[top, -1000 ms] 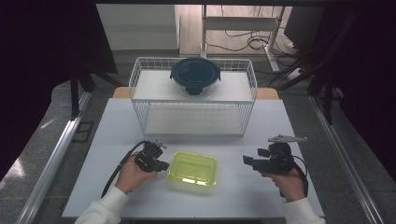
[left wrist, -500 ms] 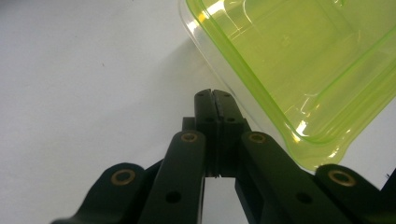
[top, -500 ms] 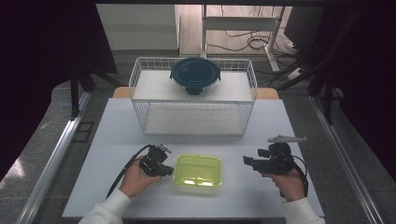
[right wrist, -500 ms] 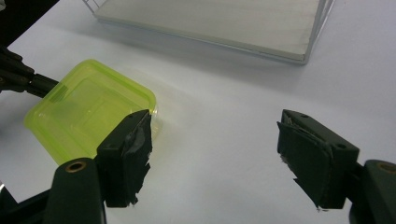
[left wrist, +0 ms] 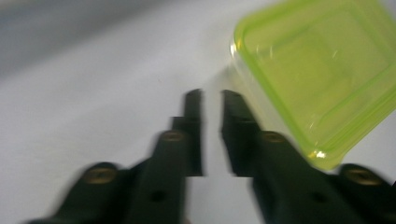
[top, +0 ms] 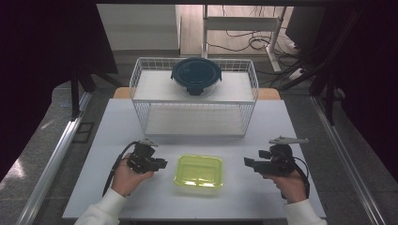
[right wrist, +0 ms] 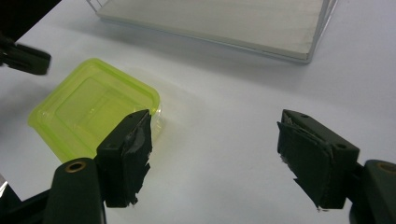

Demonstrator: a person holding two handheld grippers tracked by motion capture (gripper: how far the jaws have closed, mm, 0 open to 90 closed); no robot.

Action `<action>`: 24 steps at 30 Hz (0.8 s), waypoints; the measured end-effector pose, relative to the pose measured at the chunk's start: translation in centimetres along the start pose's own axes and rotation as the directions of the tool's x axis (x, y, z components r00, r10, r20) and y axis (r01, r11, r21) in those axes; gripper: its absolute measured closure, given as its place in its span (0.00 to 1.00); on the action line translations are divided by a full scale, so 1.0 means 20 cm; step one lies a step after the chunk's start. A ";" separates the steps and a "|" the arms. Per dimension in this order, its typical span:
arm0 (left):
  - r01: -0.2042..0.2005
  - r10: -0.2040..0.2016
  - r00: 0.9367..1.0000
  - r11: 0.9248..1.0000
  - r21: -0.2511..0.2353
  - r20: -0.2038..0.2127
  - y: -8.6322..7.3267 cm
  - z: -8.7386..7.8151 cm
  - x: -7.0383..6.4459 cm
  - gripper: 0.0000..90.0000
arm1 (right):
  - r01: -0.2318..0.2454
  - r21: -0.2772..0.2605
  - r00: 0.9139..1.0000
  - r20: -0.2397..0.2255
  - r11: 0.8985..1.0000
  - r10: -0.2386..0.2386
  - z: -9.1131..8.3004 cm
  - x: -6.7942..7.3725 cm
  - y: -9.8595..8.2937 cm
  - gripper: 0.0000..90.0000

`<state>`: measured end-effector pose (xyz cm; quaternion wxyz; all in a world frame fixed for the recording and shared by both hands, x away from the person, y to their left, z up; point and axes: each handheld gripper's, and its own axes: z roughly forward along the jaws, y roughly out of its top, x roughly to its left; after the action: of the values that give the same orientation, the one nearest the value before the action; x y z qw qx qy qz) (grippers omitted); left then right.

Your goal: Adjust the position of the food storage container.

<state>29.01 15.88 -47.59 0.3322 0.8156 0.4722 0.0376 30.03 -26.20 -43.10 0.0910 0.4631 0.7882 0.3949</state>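
White table point(top: 141, 117) sat in a dim room, with a wire basket point(top: 141, 84) at the back holding a dark lidded bowl point(top: 196, 75). The green container point(top: 199, 171) lay between your grippers. Left gripper point(top: 162, 164) sat just beside its left edge, jaws nearly closed, gripping nothing; it had moved closer since earlier. Right gripper point(top: 248, 162) was spread wide, apart from the container.

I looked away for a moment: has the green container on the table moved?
Yes. The green container has slid right, judged against the wire basket; the left gripper has followed beside it.
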 end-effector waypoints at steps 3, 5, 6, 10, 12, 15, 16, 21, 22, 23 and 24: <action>0.023 -0.023 1.000 1.000 -0.006 -0.005 -0.01 -0.03 0.00 0.56 | -0.003 0.010 1.000 -0.002 1.000 0.003 0.01 0.01 0.00 0.29; 0.043 -0.043 0.999 0.999 -0.022 -0.019 -0.01 -0.04 0.00 0.39 | -0.001 0.012 1.000 -0.007 1.000 0.001 0.01 0.01 -0.01 0.29; 0.053 -0.054 0.998 0.998 -0.033 -0.016 -0.01 -0.05 0.00 0.35 | 0.000 0.013 1.000 -0.007 1.000 0.000 0.01 0.01 -0.01 0.29; 0.075 -0.075 0.997 0.995 -0.066 0.002 -0.02 -0.07 0.01 0.27 | 0.005 0.021 1.000 -0.016 1.000 -0.004 0.02 0.01 -0.01 0.29; 0.075 -0.075 0.997 0.994 -0.074 0.011 -0.02 -0.08 0.01 0.27 | 0.008 0.024 1.000 -0.019 1.000 -0.007 0.03 0.01 -0.01 0.28; 0.077 -0.077 0.997 0.994 -0.077 0.010 -0.01 -0.08 0.01 0.27 | 0.008 0.028 1.000 -0.021 1.000 -0.007 0.03 0.01 -0.01 0.28; 0.079 -0.079 0.997 0.994 -0.078 0.010 -0.01 -0.08 0.01 0.27 | 0.008 0.030 1.000 -0.021 1.000 -0.007 0.03 0.01 -0.01 0.28; 0.089 -0.088 0.996 0.993 -0.080 0.016 -0.02 -0.07 0.01 0.24 | 0.011 0.028 1.000 -0.025 1.000 -0.010 0.04 0.01 -0.02 0.27; 0.091 -0.090 0.996 0.993 -0.081 0.016 -0.02 -0.07 0.01 0.23 | 0.012 0.028 1.000 -0.027 1.000 -0.011 0.04 0.01 -0.02 0.26; 0.093 -0.092 0.996 0.992 -0.082 0.017 -0.02 -0.08 0.00 0.22 | 0.015 0.024 0.999 -0.029 1.000 -0.014 0.05 0.01 -0.02 0.25; 0.095 -0.094 0.995 0.992 -0.085 0.019 -0.02 -0.08 0.00 0.22 | 0.016 0.023 0.999 -0.036 1.000 -0.015 0.05 0.02 -0.02 0.24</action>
<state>28.25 16.86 -46.57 0.3718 0.7775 0.5059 0.0359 30.08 -25.53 -43.99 0.0745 0.4511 0.7978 0.3931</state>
